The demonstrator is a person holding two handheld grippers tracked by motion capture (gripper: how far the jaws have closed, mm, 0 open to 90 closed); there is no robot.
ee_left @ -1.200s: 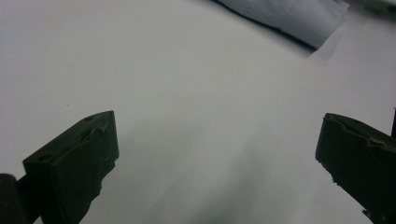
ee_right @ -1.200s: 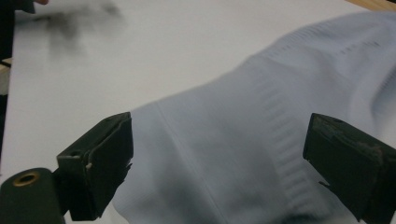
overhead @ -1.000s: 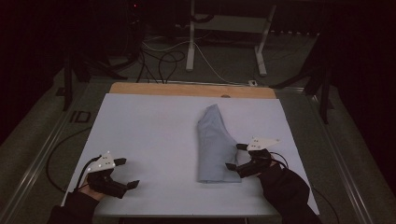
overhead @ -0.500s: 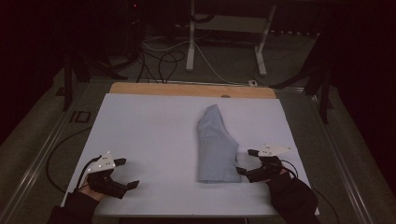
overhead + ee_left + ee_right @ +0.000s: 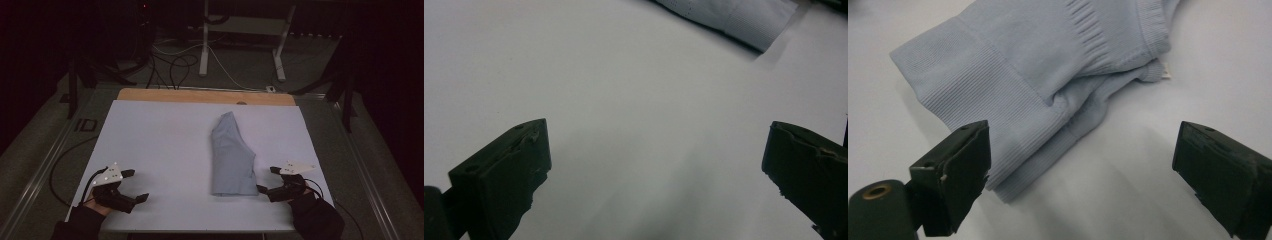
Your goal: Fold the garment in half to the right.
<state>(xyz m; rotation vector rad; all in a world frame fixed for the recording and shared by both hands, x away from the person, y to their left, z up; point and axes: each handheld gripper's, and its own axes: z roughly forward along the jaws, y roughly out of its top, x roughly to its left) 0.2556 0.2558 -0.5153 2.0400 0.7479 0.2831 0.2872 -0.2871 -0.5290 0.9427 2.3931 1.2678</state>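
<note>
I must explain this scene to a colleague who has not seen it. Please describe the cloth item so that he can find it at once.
Start from the white table with the wooden strip along its far edge. Right of the middle lies a folded pale blue garment, long and narrow, running from far to near. It is the one soft thing on the table, with a ribbed hem at its near end, just beside the open right gripper.
</note>
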